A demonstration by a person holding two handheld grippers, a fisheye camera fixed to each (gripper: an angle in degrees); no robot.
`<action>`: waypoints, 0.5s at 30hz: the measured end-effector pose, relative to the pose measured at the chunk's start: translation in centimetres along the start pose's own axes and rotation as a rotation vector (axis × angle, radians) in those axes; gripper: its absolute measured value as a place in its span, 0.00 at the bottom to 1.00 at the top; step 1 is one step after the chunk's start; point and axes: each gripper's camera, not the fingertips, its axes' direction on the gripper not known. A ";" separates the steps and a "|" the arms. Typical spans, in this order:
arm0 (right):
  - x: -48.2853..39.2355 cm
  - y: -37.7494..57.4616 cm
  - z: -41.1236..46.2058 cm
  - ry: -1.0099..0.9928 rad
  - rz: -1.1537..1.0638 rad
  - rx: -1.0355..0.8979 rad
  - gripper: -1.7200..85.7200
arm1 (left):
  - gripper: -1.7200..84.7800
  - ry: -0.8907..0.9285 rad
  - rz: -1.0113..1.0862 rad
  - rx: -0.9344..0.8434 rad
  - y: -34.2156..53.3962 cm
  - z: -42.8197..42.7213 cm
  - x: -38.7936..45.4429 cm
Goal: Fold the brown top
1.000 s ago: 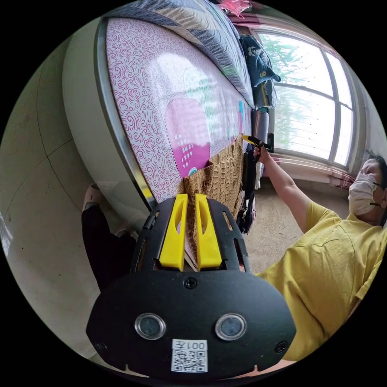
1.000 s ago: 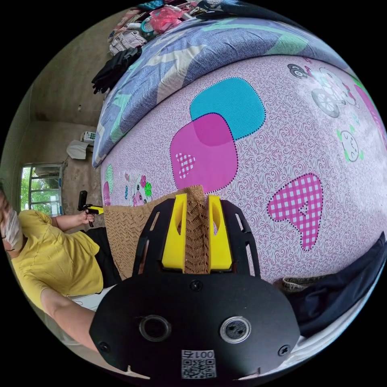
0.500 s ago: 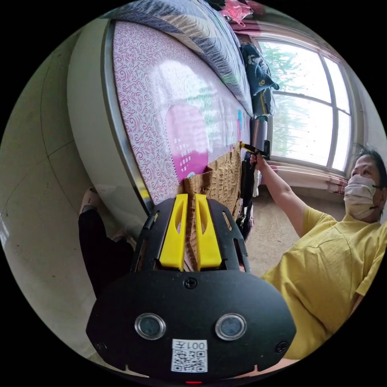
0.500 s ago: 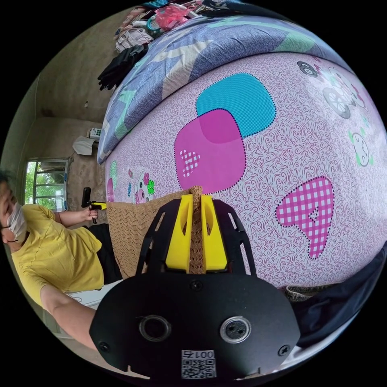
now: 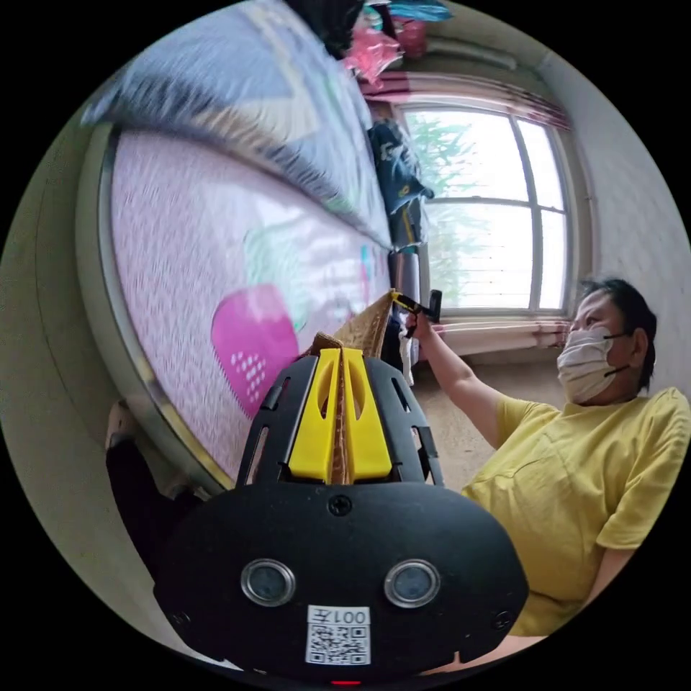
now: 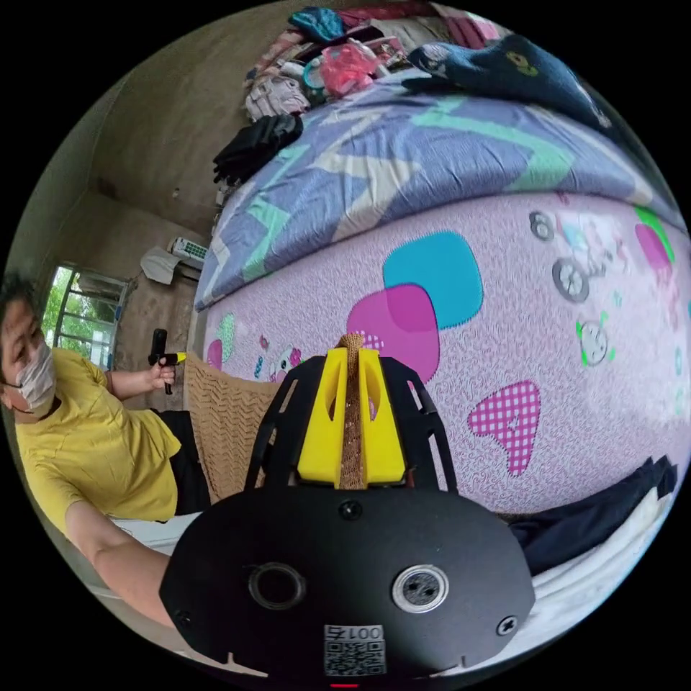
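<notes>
Both grippers, left gripper (image 5: 340, 403) and right gripper (image 6: 351, 410), pinch corners of the brown top (image 6: 227, 425) at frame centre; looks light, floppy knit, so edges seem the best hold.

Open bed sheet (image 6: 576, 403) beyond brown top (image 6: 230, 425)

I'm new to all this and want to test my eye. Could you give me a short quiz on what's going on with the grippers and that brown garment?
1. True or false: the left gripper is open.
2. What does the right gripper pinch? A) quilt B) brown top C) dark garment
3. Fill in: the brown top hangs in front of the patterned ____.

Key: 1 false, it is shut on the knit. 2 B. 3 sheet.
</notes>
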 end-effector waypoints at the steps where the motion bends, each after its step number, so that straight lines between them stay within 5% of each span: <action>1: -1.3 -0.8 -1.0 0.015 -0.047 0.027 0.05 | 0.00 0.008 0.053 0.035 -1.0 -0.9 1.1; 4: -3.3 -1.3 -3.1 0.021 -0.127 0.147 0.04 | 0.00 -0.004 0.168 0.092 -2.4 -2.5 3.2; 7: -0.3 -0.6 0.4 0.168 0.091 -0.124 0.04 | 0.00 -0.094 0.087 0.038 -1.5 -2.8 0.9; 15: -1.8 -2.2 1.0 0.230 0.127 -0.079 0.04 | 0.00 -0.117 0.008 0.082 -0.8 -3.6 -2.0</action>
